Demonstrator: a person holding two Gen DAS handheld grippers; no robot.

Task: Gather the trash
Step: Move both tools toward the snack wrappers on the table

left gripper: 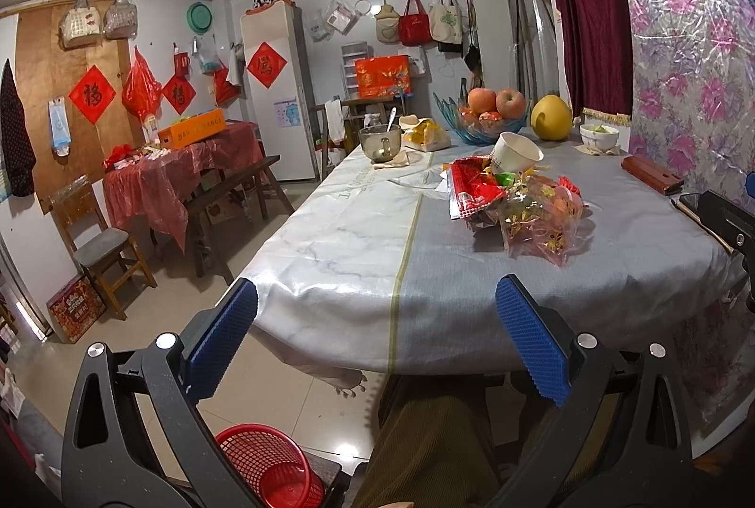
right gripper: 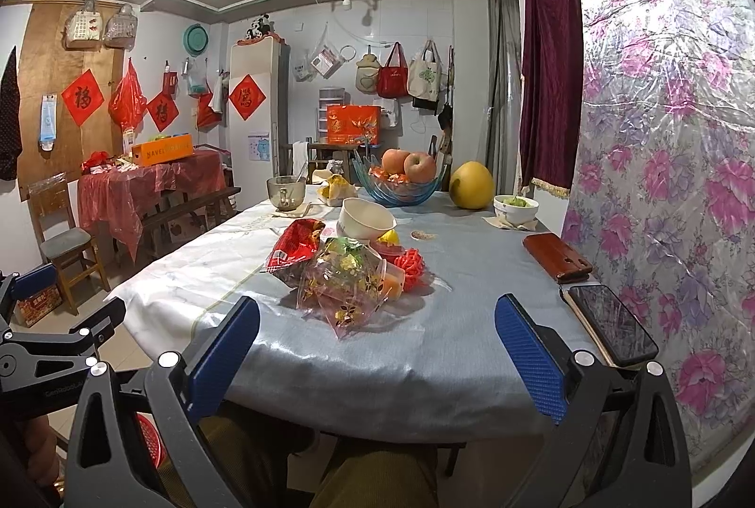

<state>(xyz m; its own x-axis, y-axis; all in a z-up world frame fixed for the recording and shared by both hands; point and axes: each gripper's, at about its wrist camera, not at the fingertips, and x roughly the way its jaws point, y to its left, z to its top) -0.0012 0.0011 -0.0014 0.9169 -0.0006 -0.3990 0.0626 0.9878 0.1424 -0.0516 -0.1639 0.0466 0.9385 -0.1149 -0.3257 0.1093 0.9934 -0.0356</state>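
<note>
- My right gripper [right gripper: 377, 359], jaws wide and empty, faces the crinkled clear-and-red wrapper heap [right gripper: 351, 272] straight ahead, nearer than my left gripper [left gripper: 377, 347].
- Left is equally wide and empty; the heap lies ahead to its right.

I sit at the near end of the table [right gripper: 358, 371], and my knees are under its edge. My left gripper [left gripper: 377, 347] is before the near left corner, and my right gripper [right gripper: 377, 357] is before the near edge, more to the right. In the middle of the table lies a heap of wrappers [right gripper: 344, 272], and a paper bowl [right gripper: 365, 220] leans on the back of the heap. At the far end stand a fruit bowl [right gripper: 401, 189] with apples, a pomelo [right gripper: 471, 185] to its right, then a small bowl [right gripper: 515, 209]. To the left of the fruit bowl is a metal pot [right gripper: 285, 193]. Along the right edge lie a wallet [right gripper: 557, 258] and, nearer to me, a phone [right gripper: 613, 324]. On the floor to my left, below the table, stands a basket [left gripper: 269, 465].
</note>
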